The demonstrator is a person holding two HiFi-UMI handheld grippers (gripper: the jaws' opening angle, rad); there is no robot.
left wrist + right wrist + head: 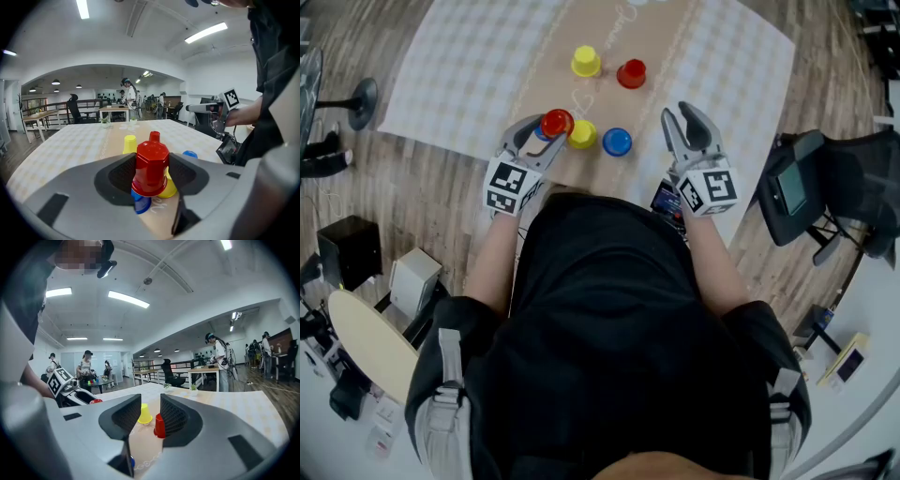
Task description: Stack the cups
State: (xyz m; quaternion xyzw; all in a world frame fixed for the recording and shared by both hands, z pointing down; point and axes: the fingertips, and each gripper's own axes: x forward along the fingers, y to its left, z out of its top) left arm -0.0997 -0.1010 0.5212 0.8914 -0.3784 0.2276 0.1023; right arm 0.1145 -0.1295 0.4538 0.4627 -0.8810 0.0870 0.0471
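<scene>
Bright ceiling strip lights [206, 33] w/ fisheye-warped edges.

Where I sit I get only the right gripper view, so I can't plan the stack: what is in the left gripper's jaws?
Observer: The left gripper has its jaws closed on an upside-down red cup.
Operator: Is anything underneath it?
Observer: Yes. In the left gripper view a blue cup sits just below its rim. I cannot tell if they touch.
Operator: Anything beside that?
Observer: A yellow cup stands upside down close beside the held cup in the head view.
</scene>
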